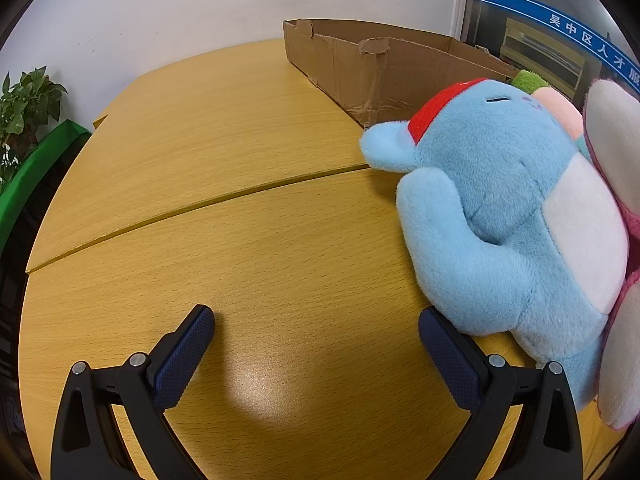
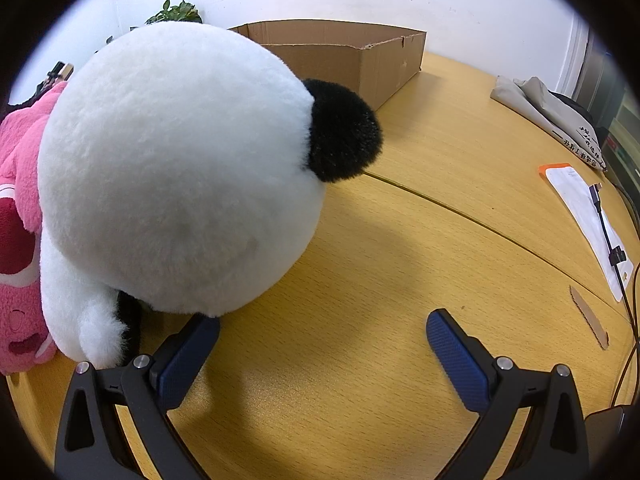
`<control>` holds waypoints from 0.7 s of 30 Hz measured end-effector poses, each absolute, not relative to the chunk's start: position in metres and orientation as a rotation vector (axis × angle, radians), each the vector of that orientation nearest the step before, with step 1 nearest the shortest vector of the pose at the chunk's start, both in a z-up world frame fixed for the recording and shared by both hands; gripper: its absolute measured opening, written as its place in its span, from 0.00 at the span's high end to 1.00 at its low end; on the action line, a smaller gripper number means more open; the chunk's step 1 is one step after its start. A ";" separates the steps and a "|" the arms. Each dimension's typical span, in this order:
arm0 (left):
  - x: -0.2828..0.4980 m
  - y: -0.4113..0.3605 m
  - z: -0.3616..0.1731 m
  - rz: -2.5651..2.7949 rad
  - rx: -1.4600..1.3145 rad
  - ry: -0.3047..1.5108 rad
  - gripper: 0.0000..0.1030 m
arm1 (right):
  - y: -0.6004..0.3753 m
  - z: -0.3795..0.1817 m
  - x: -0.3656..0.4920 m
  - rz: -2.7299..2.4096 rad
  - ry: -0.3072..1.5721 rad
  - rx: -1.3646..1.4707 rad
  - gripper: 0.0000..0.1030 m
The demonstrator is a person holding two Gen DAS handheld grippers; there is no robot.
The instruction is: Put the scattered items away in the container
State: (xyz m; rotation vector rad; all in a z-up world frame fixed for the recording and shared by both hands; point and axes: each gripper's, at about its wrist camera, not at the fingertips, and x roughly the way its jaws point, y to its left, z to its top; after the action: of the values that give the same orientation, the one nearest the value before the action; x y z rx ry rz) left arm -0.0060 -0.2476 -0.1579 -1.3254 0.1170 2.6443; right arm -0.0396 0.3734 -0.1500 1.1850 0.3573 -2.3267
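Both grippers hover low over the yellow wood-grain table [image 1: 240,220], jaws wide apart, nothing held. Left gripper [image 1: 316,328]: its right finger sits just beside, maybe touching, the base of the light-blue plush toy with red headband [image 1: 500,216]. Right gripper [image 2: 322,334]: its left finger sits at the underside of the big white plush panda with black ear [image 2: 176,168].

To grip well, I'd shift each gripper sideways so the plush is centred between the fingers, bite deep into the body, then lift clear of the wall of the open brown cardboard box [image 2: 340,56] at the far edge.

Only the right view shows the pink plush bear [image 2: 20,208] clearly, plus the white paper sheet [image 2: 588,224]. Only the left view shows something green inside the box, too hidden to identify.
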 end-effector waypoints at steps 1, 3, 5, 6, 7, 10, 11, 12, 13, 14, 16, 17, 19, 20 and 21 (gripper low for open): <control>-0.006 -0.248 -0.158 2.644 -1.325 0.116 0.00 | 0.373 -0.150 -0.039 -2.327 0.357 1.185 0.00; -0.008 -0.248 -0.158 2.647 -1.327 0.110 0.00 | 0.373 -0.150 -0.039 -2.327 0.357 1.185 0.00; -0.010 -0.248 -0.159 2.650 -1.328 0.112 0.00 | 0.373 -0.149 -0.039 -2.326 0.358 1.185 0.00; -0.010 -0.248 -0.160 2.650 -1.329 0.112 0.00 | 0.373 -0.150 -0.039 -2.326 0.358 1.185 0.00; -0.010 -0.248 -0.160 2.651 -1.329 0.113 0.00 | 0.373 -0.150 -0.040 -2.327 0.358 1.185 0.00; -0.009 -0.247 -0.160 2.651 -1.329 0.112 0.00 | 0.372 -0.150 -0.040 -2.344 0.347 1.194 0.00; -0.009 -0.247 -0.161 2.652 -1.329 0.112 0.00 | 0.371 -0.150 -0.042 -2.357 0.340 1.200 0.00; -0.008 -0.247 -0.161 2.653 -1.330 0.111 0.00 | 0.370 -0.150 -0.042 -2.368 0.333 1.206 0.00; -0.009 -0.249 -0.159 2.653 -1.331 0.110 0.00 | 0.369 -0.151 -0.042 -2.376 0.328 1.211 0.00; -0.009 -0.249 -0.159 2.653 -1.331 0.110 0.00 | 0.369 -0.151 -0.043 -2.381 0.325 1.213 0.00; -0.009 -0.249 -0.159 2.654 -1.332 0.106 0.00 | 0.369 -0.151 -0.044 -2.382 0.324 1.214 0.00; -0.009 -0.249 -0.159 2.654 -1.332 0.106 0.00 | 0.369 -0.151 -0.044 -2.382 0.324 1.214 0.00; -0.010 -0.245 -0.157 2.670 -1.341 0.096 0.00 | 0.370 -0.151 -0.043 -2.390 0.319 1.218 0.00; -0.009 -0.244 -0.157 2.683 -1.347 0.086 0.00 | 0.371 -0.151 -0.041 -2.407 0.311 1.226 0.00; -0.005 -0.244 -0.158 2.696 -1.354 0.077 0.00 | 0.372 -0.151 -0.040 -2.425 0.301 1.237 0.00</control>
State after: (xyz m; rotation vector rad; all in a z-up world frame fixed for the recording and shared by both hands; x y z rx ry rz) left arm -0.0049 -0.2441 -0.1576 -1.3538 0.0774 2.6960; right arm -0.0399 0.3721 -0.1509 1.2372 0.3013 -2.4250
